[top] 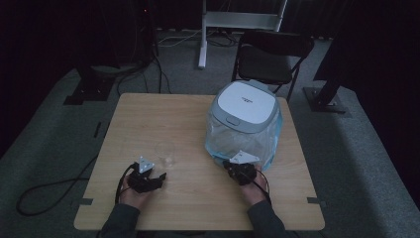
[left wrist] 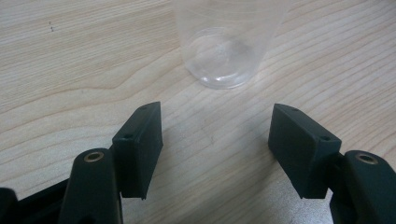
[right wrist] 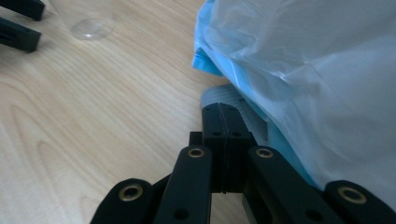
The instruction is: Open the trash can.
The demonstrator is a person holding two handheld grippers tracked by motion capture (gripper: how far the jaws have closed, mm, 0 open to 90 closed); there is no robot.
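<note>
from the high view i take the cooker (top: 246, 105) as my landmark: a white-lidded appliance wrapped in a clear blue-tinted bag (top: 257, 144), standing on the far right part of the bench (top: 148, 119). a clear plastic cup (top: 165, 154) stands upright to the left of the cooker, well apart from it. my left gripper (top: 157, 177) sits just on the near side of the cup, aimed at it, which reads to me as lining up for a grasp. my right gripper (top: 232, 166) rests at the cooker's near edge, right against the bag, i judge either to steady it or to work at the plastic.

in the left gripper view the jaws stand wide apart with nothing between them, bare wood showing in the gap. the cup (left wrist: 225, 56) is dead ahead, not yet between the jaws; the opening looks wider than the cup's base, so i think it is set that way to slide around it.

in the right gripper view the jaws are pressed flat together with no visible gap. i cannot see any plastic caught between them, though the bag (right wrist: 317, 74) drapes just beside and over their right side, with the cooker's grey base showing under it. farther from the cooker, at upper left, the cup (right wrist: 91, 25) and the tips of the left gripper (right wrist: 18, 23) are visible.
</note>
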